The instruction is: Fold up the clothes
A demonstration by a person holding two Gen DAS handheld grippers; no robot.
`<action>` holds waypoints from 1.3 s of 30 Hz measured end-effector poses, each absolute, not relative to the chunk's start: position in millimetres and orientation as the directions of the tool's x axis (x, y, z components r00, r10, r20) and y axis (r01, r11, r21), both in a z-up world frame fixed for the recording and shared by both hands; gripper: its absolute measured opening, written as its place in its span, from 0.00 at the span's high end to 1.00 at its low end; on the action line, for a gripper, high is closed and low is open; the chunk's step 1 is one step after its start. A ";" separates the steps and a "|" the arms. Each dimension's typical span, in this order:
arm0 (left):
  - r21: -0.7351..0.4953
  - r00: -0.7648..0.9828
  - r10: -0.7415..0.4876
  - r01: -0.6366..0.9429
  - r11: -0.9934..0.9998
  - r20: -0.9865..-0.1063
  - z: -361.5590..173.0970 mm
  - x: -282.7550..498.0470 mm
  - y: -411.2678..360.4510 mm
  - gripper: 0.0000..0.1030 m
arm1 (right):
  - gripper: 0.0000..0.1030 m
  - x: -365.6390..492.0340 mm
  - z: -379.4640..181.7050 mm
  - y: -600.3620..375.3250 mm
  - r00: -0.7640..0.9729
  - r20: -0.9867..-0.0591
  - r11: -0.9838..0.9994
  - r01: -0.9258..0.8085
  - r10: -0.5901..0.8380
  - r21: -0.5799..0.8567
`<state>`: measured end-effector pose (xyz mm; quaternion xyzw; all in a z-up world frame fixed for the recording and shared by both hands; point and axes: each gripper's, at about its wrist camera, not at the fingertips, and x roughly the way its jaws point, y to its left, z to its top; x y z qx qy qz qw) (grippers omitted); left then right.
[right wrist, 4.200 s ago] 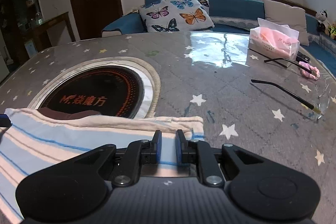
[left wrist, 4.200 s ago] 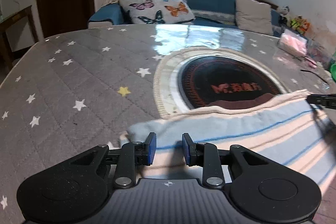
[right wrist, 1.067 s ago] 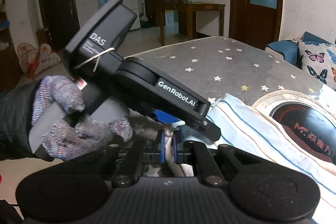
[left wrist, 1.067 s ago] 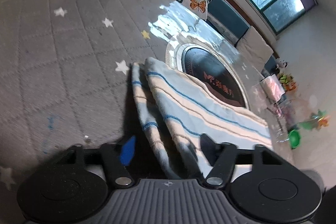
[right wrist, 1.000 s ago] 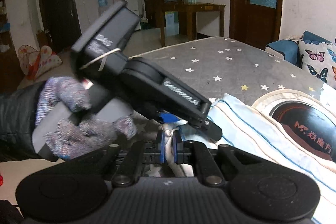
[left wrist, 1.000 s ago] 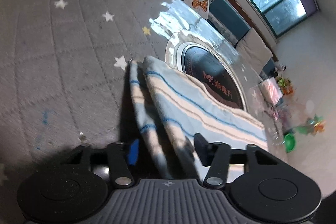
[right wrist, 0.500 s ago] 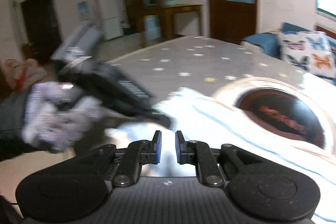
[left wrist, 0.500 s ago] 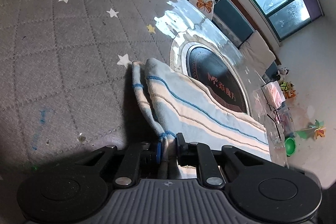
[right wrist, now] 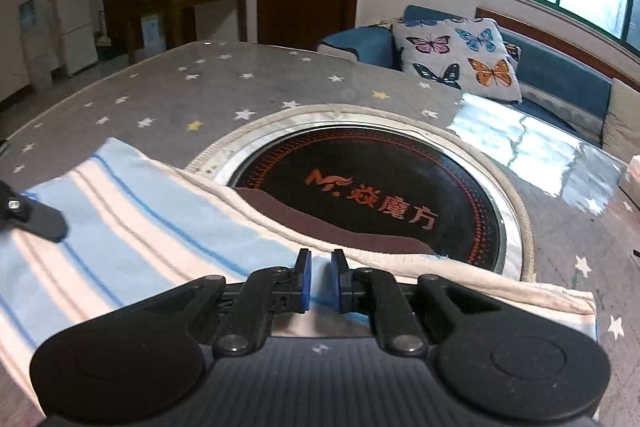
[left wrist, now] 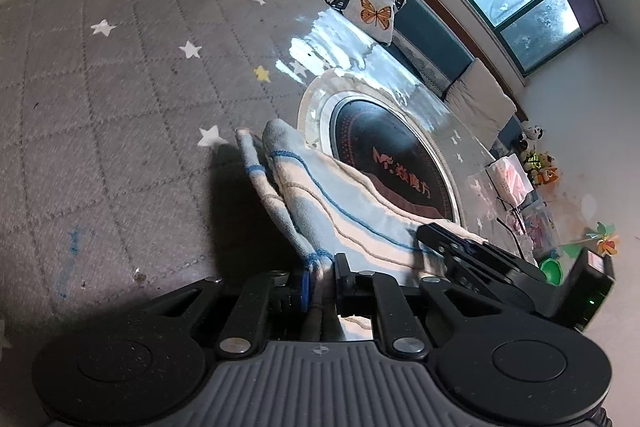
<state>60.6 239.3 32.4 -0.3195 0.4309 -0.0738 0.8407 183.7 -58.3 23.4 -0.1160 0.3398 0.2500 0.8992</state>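
Note:
A light blue and cream striped cloth (left wrist: 340, 203) lies folded on the grey star-patterned table (left wrist: 120, 107). My left gripper (left wrist: 320, 279) is shut on the doubled edge at the cloth's left end, where the layers bunch between the pads. In the right wrist view the cloth (right wrist: 140, 227) stretches from lower left to lower right. My right gripper (right wrist: 320, 279) hovers over the cloth's middle, jaws shut with nothing between them. Its black body (left wrist: 480, 259) shows at the right of the left wrist view. A finger of the left gripper (right wrist: 40, 219) pokes in at the left edge.
A round black cooker plate (right wrist: 360, 187) with a metal rim is set into the table just behind the cloth. A butterfly cushion (right wrist: 456, 55) lies on the blue sofa (right wrist: 560, 75) beyond the far edge. A tissue pack (left wrist: 512, 175) and spectacles (left wrist: 512, 215) sit at the table's right.
My left jaws closed on the cloth's folded edge. My right gripper let go of that corner, swung away to the right and sank over the cloth's middle.

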 end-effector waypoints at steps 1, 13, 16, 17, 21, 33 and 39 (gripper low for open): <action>-0.600 0.618 -0.399 -0.149 0.786 -0.677 33.9 60.6 239.2 0.88 | 0.92 185.8 22.0 -57.9 0.647 -0.668 0.850 -0.525 0.368 -0.040; -0.597 0.631 -0.404 -0.118 0.794 -0.662 51.8 65.5 229.0 0.89 | 0.93 203.6 14.2 -52.4 0.646 -0.675 0.864 -0.503 0.357 -0.024; -0.595 0.635 -0.405 -0.109 0.797 -0.658 57.9 67.1 226.2 0.89 | 0.93 192.6 20.2 -57.6 0.632 -0.683 0.858 -0.513 0.367 -0.013; -0.594 0.636 -0.405 -0.104 0.798 -0.656 60.3 67.2 224.6 0.89 | 0.93 188.6 20.7 -58.7 0.627 -0.688 0.856 -0.517 0.366 -0.016; -0.591 0.643 -0.409 -0.085 0.802 -0.647 69.5 68.1 218.4 0.89 | 0.93 171.6 21.3 -62.4 0.606 -0.699 0.844 -0.537 0.380 -0.007; -0.588 0.661 -0.415 -0.050 0.807 -0.626 98.0 74.6 195.4 0.89 | 0.92 130.3 25.2 -74.5 0.571 -0.709 0.832 -0.553 0.414 0.040; -0.578 0.665 -0.417 -0.026 0.816 -0.619 112.4 79.9 175.2 0.89 | 0.92 101.8 29.1 -82.1 0.535 -0.718 0.807 -0.587 0.446 0.063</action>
